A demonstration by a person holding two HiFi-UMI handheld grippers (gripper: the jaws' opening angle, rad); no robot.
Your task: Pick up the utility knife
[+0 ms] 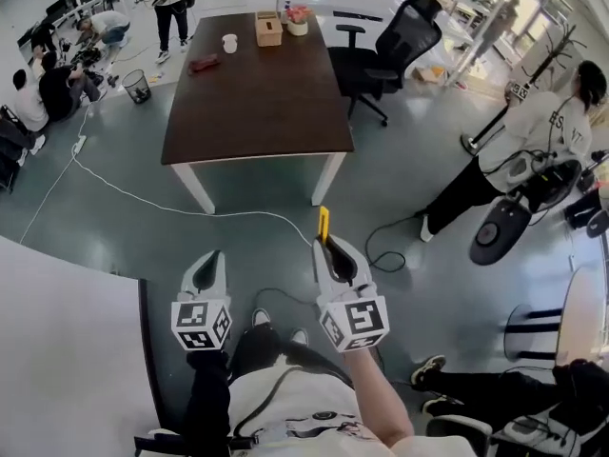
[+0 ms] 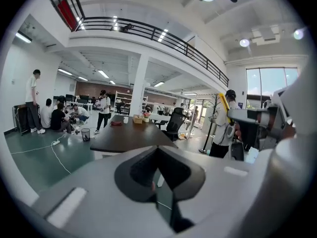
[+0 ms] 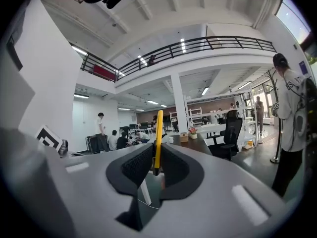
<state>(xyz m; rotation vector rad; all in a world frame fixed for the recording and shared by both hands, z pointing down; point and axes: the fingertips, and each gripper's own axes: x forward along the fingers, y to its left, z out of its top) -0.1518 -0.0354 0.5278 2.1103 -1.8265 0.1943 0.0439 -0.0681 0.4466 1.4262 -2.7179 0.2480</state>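
Head view gives us both tools held low in front of the person's body, over a grey-green glossy floor. The right tool is pinching a slim yellow utility knife, which sticks out past the jaw tips and points forward, toward the near edge of a dark brown desk with white legs. The knife is in the air, well apart from that desk.

In the right gripper view we see the same knife standing edge-on and upright between the black ribbed pads of the right tool, with both pads pressed against its flat sides and its lower end seated between them.

The left tool sits beside the right one, apart from it. In the left gripper view the left tool has its jaws pressed together with nothing between them; we make out only a thin sliver of floor below the pads.

On the far end of the desk we see a small wooden box, a white cup and a flat red object. A black office chair stands at the desk's far right corner. A white cable runs across the floor in front of the desk. A person in a white top stands at the right.
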